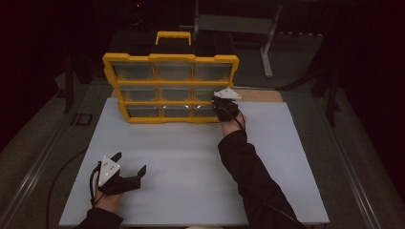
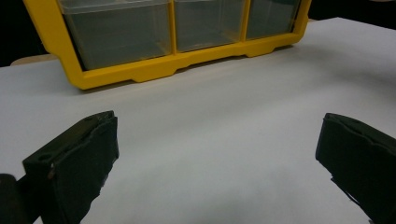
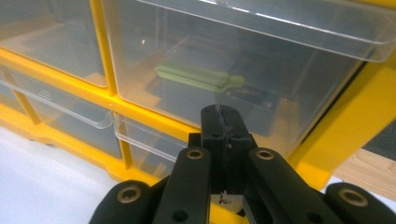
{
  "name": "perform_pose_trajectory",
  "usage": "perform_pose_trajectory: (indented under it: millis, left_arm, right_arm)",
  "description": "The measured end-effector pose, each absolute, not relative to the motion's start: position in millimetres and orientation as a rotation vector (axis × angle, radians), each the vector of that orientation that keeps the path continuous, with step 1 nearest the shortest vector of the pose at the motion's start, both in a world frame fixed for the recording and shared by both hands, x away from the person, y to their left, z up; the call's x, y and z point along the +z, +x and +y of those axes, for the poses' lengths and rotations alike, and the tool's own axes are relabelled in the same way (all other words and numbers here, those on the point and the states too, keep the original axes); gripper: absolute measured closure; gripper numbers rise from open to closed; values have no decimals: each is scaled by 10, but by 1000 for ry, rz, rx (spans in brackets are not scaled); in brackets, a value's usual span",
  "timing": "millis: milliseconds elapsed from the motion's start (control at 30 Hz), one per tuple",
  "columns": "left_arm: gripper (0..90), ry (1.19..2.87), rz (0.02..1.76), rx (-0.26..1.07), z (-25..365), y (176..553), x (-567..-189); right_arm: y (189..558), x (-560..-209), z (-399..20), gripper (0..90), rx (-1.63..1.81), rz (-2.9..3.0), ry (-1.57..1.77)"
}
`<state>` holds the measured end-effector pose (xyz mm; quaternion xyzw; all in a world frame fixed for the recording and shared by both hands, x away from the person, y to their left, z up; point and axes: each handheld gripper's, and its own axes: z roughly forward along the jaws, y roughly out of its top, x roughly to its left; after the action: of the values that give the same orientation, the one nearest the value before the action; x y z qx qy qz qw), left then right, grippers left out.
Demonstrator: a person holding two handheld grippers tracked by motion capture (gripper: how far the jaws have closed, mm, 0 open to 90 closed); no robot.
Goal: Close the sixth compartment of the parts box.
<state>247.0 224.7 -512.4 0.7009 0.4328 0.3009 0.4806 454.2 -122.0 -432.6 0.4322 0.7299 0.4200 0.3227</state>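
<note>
Black fingers of your left gripper (image 1: 130, 163) stand wide apart with nothing between them, low at seven o'clock on the white desk (image 1: 191, 157). At twelve o'clock stands the yellow drawer organizer (image 1: 171, 88), no readable label on it. Your right gripper (image 3: 223, 122), fingers pressed together and empty, points at its right-hand clear drawer (image 3: 243, 70), where a green item (image 3: 198, 77) lies.

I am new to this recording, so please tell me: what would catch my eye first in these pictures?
The bright yellow organizer with clear drawers stands at the far edge of the white board. The right gripper, jaws shut, is at its right column; close up, it faces a clear drawer holding a pale green object. The left gripper rests wide open near the board's front left.
</note>
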Motion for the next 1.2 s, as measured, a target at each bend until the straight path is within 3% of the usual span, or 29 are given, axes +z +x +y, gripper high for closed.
perform_pose_trajectory:
  millis: [800, 1033, 1200]
  left_arm:
    - [3, 1702, 1060, 738, 2266, 2471, -5117]
    - [3, 1702, 1056, 749, 2267, 2468, -5106]
    - [3, 1691, 1062, 745, 2275, 2470, -5099]
  right_arm:
    - [4550, -4270, -1185, 900, 1143, 1894, 1163]
    - [4491, -4251, -1090, 769, 1190, 1970, 1181]
    - [4435, -4171, -1059, 588, 1204, 1941, 1201]
